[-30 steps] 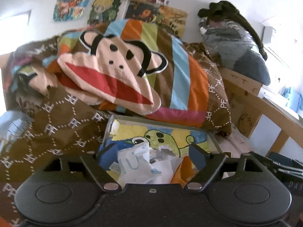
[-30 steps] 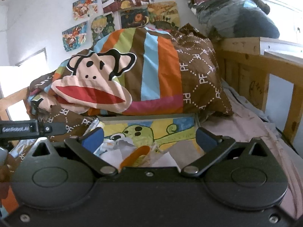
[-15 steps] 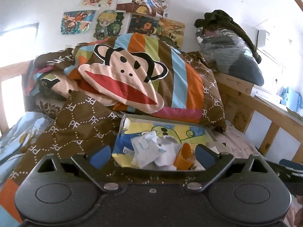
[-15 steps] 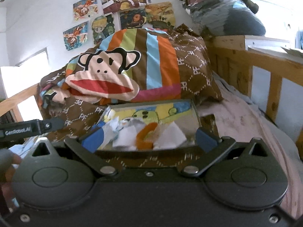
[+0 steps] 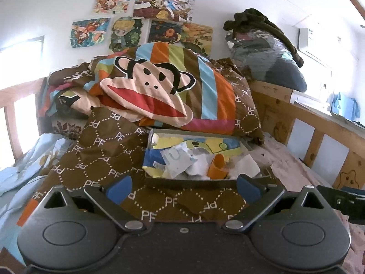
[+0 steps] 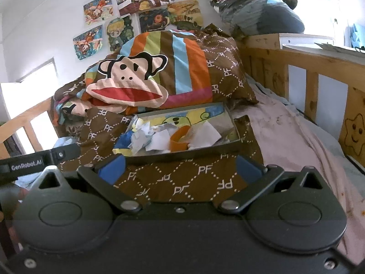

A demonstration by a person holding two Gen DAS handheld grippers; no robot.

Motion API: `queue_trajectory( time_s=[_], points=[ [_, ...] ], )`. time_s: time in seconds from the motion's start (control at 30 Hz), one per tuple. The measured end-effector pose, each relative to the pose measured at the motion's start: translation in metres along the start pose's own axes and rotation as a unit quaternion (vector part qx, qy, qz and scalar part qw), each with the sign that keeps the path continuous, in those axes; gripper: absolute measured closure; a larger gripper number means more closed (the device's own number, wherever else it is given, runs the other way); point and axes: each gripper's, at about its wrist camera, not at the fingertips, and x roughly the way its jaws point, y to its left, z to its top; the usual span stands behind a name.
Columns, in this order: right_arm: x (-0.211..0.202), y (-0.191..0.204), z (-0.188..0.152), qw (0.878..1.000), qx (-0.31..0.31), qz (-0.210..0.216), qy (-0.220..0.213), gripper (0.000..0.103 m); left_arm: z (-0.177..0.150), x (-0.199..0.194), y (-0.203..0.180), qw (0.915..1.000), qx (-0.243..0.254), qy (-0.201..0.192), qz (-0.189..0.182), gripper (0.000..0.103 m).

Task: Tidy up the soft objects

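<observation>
A shallow grey box lies on a brown "PF" cover on the bed. It holds crumpled white and blue soft pieces and an orange band. Behind it a striped monkey-face quilt is heaped. My left gripper is open and short of the box's near edge, with nothing between its fingers. My right gripper is likewise open and empty in front of the box.
A wooden bed rail runs along the right, with a bagged bundle of clothes on its end post. A pink sheet covers the mattress to the right. Light blue bedding lies left. Posters hang on the wall.
Both grippers have drawn back from the box, which now lies beyond their fingertips with brown cover showing in between. The box and its contents stay on the bed.
</observation>
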Motion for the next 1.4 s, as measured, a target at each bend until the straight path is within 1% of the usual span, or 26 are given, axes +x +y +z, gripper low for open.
queue_trajectory(
  time_s=[0.13, 0.33, 0.5, 0.63, 0.77, 1.03, 1.13, 1.4],
  points=[
    [-0.018, 0.002, -0.012, 1.0, 0.002, 0.008, 0.011, 0.0, -0.008, -0.014, 0.002, 1.0, 0.003, 0.001, 0.008, 0.004],
    [-0.044, 0.01, -0.023, 1.0, -0.01, 0.018, 0.019, 0.0, -0.021, -0.033, 0.003, 0.9999, 0.005, 0.003, 0.013, 0.004],
    [-0.056, 0.016, -0.025, 0.999, -0.018, 0.021, 0.024, 0.0, -0.028, -0.042, 0.006, 0.9999, -0.001, 0.003, 0.016, 0.004],
    [-0.057, 0.02, -0.023, 0.999, -0.029, 0.023, 0.033, 0.0, -0.034, -0.047, 0.007, 0.9998, -0.002, 0.006, 0.019, 0.004],
    [-0.062, 0.023, -0.024, 0.999, -0.035, 0.025, 0.031, 0.0, -0.038, -0.05, 0.008, 0.9997, -0.002, 0.007, 0.024, 0.004],
    [-0.058, 0.023, -0.019, 0.998, -0.049, 0.013, 0.03, 0.0, -0.041, -0.052, 0.011, 0.9995, -0.006, 0.003, 0.031, 0.002],
    [-0.055, 0.024, -0.019, 0.998, -0.052, 0.005, 0.035, 0.0, -0.043, -0.05, 0.01, 0.9995, -0.002, 0.006, 0.031, 0.002],
    [-0.051, 0.02, -0.02, 0.998, -0.052, 0.002, 0.043, 0.0, -0.046, -0.048, 0.006, 0.9994, 0.013, 0.009, 0.03, 0.001]
  ],
)
